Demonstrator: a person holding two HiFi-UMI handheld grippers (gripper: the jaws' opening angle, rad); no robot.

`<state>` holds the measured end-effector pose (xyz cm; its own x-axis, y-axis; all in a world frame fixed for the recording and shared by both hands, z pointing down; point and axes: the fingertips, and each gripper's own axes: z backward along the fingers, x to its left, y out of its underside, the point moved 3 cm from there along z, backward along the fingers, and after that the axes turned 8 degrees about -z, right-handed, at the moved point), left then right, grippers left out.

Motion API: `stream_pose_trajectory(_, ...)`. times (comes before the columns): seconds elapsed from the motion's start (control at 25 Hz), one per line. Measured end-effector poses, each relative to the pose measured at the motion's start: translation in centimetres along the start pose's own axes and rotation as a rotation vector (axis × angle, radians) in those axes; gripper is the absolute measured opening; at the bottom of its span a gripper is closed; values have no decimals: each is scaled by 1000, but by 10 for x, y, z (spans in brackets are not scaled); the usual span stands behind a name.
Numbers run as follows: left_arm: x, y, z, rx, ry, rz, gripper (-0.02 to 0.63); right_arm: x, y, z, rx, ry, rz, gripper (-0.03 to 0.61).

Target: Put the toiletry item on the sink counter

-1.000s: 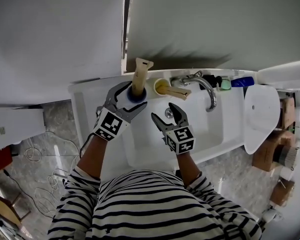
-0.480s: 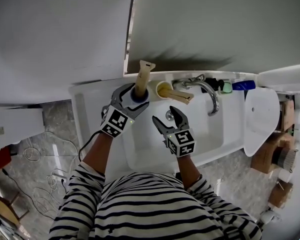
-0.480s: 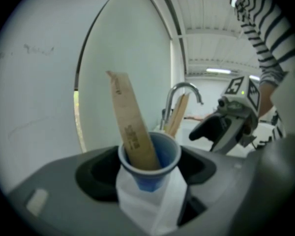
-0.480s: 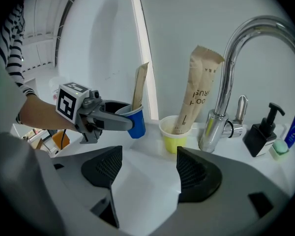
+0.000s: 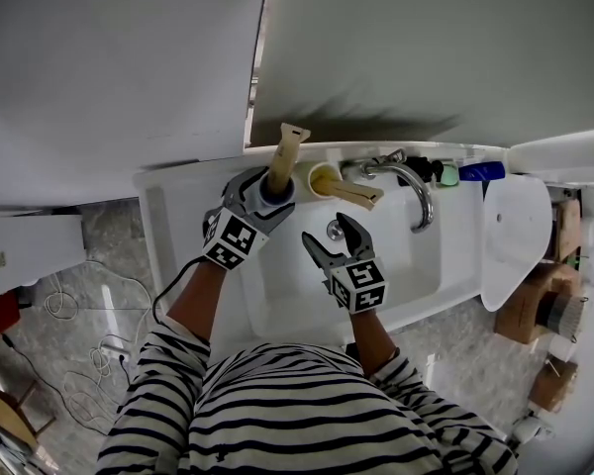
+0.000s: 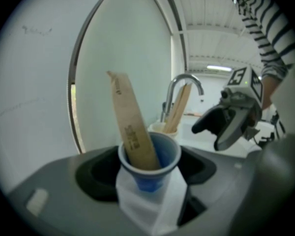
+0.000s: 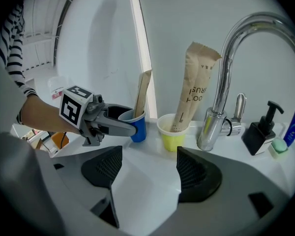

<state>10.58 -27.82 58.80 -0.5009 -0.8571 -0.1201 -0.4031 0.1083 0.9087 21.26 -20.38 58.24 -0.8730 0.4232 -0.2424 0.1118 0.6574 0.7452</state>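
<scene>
Brown paper wrapped the toothbrush (image 6: 130, 127) that leaned in a blue cup (image 7: 137, 127) at the back of the sink counter (image 5: 178, 191). The left gripper (image 5: 269, 191) had its jaws spread wide and closed on the cup's sides. The right gripper (image 7: 145, 173) hovered over the basin (image 5: 406, 255), jaws apart and empty, facing a yellow cup (image 7: 174, 132) just beside the blue one.

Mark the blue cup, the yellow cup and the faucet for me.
blue cup (image 7: 140, 132), right gripper view, on its side wall.
yellow cup (image 7: 173, 136), right gripper view, on its front wall.
faucet (image 7: 209, 127), right gripper view, on its chrome base column.
</scene>
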Motion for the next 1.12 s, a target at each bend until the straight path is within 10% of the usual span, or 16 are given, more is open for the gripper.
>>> stream_pose_trajectory(1.12,-4,8,-13,-24,-12,-41,394,1,2,-1,11,-6,0,316)
